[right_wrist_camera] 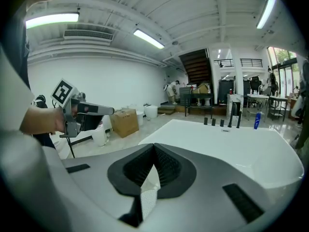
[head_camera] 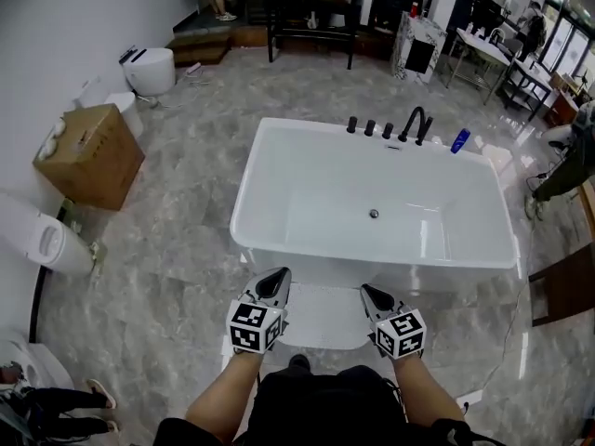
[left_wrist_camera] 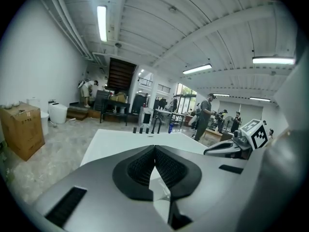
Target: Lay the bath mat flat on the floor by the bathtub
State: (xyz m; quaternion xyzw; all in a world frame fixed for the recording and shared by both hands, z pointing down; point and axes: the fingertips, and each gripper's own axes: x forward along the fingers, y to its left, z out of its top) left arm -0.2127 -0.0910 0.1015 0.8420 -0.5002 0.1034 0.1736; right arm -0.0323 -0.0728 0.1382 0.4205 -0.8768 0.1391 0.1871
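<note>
Bath mat (head_camera: 325,316), white, is stretched between the two grippers just in front of the near rim of the white bathtub (head_camera: 279,161), above the grey marble floor (head_camera: 177,268); whether any of it touches the floor cannot be told. The left gripper (head_camera: 277,280) has its jaws closed on the mat's left edge, and a strip of white cloth shows pinched between its ribbed pads in the left gripper view. The right gripper (head_camera: 372,295) grips the right edge the same way, with a fold of mat hanging from its closed jaws. Both grippers point toward the tub, well apart. A black faucet (head_camera: 414,124) and a blue bottle (head_camera: 459,141) stand on the tub's far rim. A cardboard box (head_camera: 91,154) sits by the left wall.
</note>
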